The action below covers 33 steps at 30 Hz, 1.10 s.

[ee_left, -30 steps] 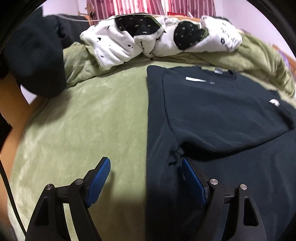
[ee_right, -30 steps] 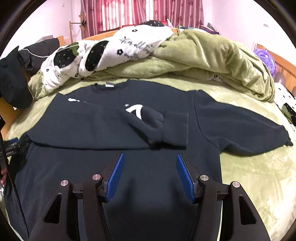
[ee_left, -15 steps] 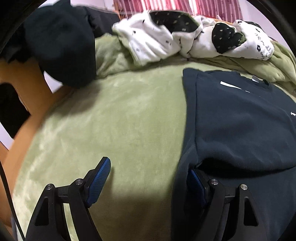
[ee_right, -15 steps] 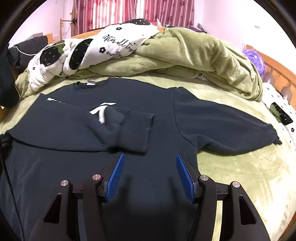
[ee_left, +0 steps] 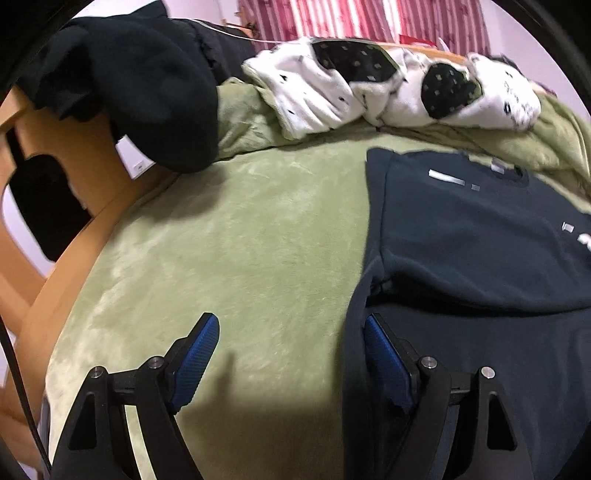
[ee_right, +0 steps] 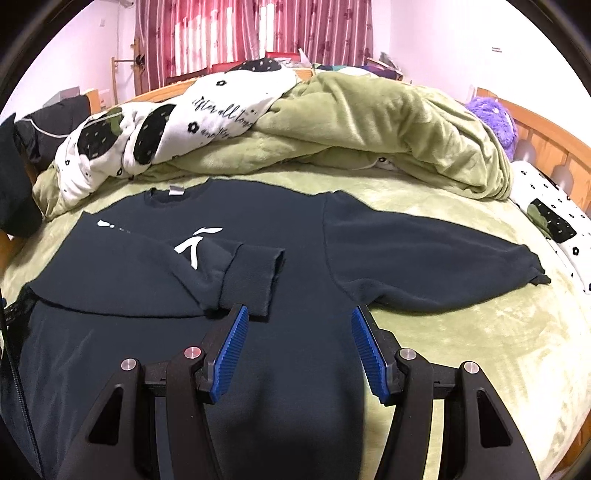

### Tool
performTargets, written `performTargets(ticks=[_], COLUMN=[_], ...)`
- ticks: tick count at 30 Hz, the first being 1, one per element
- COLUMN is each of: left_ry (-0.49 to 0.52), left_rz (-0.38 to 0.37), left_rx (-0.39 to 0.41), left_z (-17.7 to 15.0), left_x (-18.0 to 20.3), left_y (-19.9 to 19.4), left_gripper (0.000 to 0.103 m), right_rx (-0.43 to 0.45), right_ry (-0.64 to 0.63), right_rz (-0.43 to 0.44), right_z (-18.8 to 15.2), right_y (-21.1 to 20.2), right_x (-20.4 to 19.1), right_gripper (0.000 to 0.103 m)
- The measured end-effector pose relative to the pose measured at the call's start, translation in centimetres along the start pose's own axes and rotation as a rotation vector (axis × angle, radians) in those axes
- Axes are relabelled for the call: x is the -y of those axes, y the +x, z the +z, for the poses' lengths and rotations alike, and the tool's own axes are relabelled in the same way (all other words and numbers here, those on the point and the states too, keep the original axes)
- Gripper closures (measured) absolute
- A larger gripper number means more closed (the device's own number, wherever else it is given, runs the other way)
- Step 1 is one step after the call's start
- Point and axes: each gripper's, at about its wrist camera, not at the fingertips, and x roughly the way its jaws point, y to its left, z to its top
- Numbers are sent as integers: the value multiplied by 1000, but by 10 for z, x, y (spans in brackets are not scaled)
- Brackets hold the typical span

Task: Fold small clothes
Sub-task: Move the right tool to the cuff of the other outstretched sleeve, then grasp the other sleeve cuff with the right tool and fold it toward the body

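Two tools, left (ee_left: 290,354) and right (ee_right: 297,345), gape empty over green bedspread (ee_right: 461,332) (red curtains (ee_right: 251,33) behind).

sweatshirt (ee_right: 303,295) on bed sheet (ee_right: 480,350), quilt (ee_right: 369,125) behind

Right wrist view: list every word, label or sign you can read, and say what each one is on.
"after all" in black script, on the white flower-print blanket; the words after it fold away and cannot be read.
White stroke mark, no letters, on the chest of the dark sweatshirt.
Grey neck tag in the sweatshirt's collar: nothing legible on it.
Small white marks near its shoulder: too small to read.
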Motion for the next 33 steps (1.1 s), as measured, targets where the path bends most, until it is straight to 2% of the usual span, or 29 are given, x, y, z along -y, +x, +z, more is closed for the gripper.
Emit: performTargets(ticks=[6,10,14,19,20,21,23,30,33], left_ry=[-107,-107,-70,-52,-58,-69,-81,-101,-100], left_rz=[-80,-84,-57,-15,-16,-16,-13,14,25], left_rx=[3,18,54,73,74,74,70,79,70], left_z=[29,44,56,67,68,69,67,60,61], left_x=[-1,17,40,59,61,65,71,87,91], left_y=[-28,-33,-30,-18,-16,-10,-2,24,35], left_gripper=[19,19,19,19,19,19,19,19,19], right_rx=[10,7,-17,-54,-60,-71,-91,-128,-134], right_ry=[18,42,70,111,117,127,140,214,262], right_rz=[-15,-35,-62,-85,-86,-87,-85,-113,-90], right_z=[11,14,11,-5,-8,-11,-16,-24,-24], right_y=[-21,-28,-20,11,15,28,48,116,133], right_x=[37,67,96,139,144,153,163,197,206], right_gripper=[46,45,44,45,46,52,55,55,54])
